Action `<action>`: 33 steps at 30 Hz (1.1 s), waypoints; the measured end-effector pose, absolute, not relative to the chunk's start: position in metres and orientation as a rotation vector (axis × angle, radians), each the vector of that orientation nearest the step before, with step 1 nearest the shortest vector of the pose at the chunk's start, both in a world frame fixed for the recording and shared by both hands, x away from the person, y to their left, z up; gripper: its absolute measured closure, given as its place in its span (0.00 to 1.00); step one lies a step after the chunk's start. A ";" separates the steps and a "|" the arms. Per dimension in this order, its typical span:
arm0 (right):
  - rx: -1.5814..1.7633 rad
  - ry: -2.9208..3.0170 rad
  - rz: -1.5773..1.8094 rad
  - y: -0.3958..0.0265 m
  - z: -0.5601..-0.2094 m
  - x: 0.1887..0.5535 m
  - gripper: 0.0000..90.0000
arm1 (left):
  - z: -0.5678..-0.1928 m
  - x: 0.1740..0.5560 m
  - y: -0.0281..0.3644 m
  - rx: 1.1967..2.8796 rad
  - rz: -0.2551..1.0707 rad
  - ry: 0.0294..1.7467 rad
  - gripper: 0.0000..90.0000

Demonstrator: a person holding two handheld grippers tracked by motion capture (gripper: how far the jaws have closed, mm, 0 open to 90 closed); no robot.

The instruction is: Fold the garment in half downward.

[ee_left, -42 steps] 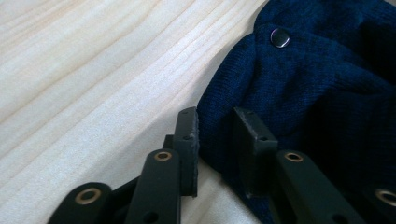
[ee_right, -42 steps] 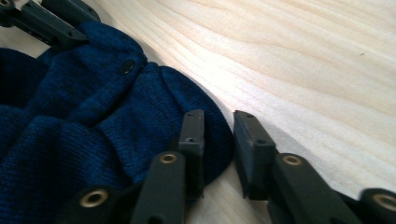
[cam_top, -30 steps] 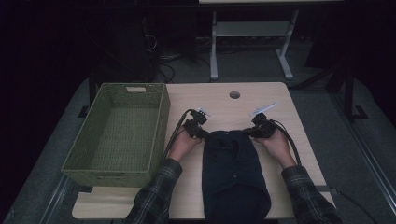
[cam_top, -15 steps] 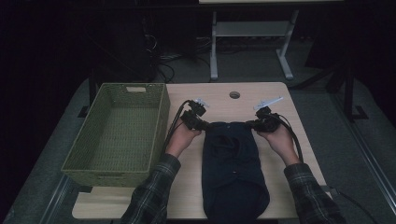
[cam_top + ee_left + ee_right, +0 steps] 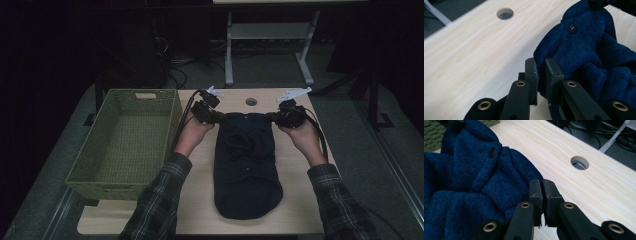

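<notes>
A: Dark navy knitted buttoned garment [image 5: 247,165] lying flat along the middle of the light wooden worktop [image 5: 300,210], long axis running away from the person, rounded at the near end.
B: Top edge pinched at both corners. Left gripper [image 5: 216,116] on the far left corner, right gripper [image 5: 276,117] on the far right corner.
A: Fingers state?
B: Left gripper view: fingers [image 5: 532,72] narrowed onto a fold of blue knit, fabric clamped between them. Right gripper view: fingers [image 5: 535,191] almost closed, knit edge caught at the left pad.
A: Garment look?
B: Chunky rib knit, bunched and folded near both grips; small dark round button [image 5: 573,29] on a placket, seen too in the right gripper view [image 5: 492,152]. Ring-like fold near upper middle in the high view.
A: Surroundings?
B: Olive green woven rectangular basket [image 5: 125,145] just left of the garment, partly overhanging the worktop edge. Round cable hole [image 5: 251,101] in the worktop just beyond the garment's top edge. Plaid sleeves [image 5: 160,200] entering from the bottom.
</notes>
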State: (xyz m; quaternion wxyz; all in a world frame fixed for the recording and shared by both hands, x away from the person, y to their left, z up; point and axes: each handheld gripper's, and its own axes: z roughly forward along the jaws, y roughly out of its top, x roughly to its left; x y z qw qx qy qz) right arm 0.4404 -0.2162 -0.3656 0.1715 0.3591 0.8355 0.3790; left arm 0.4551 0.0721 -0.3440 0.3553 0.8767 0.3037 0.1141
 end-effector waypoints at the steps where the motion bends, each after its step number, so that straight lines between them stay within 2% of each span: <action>1: 1.013 2.363 1.081 -0.216 -0.363 0.441 0.96 | -0.339 0.456 0.072 2.256 0.306 0.786 0.91; 6: 0.984 2.279 1.085 -0.212 -0.338 0.443 0.96 | -0.320 0.454 0.072 2.230 0.393 0.766 0.91; 8: 0.963 2.266 1.103 -0.212 -0.336 0.438 0.96 | -0.320 0.450 0.072 2.234 0.391 0.759 0.91; 23: 0.891 2.244 1.163 -0.212 -0.367 0.379 0.95 | -0.342 0.389 0.078 2.217 0.379 0.645 0.89; 33: 0.866 2.311 1.190 -0.214 -0.378 0.352 0.94 | -0.355 0.369 0.088 2.213 0.270 0.648 0.89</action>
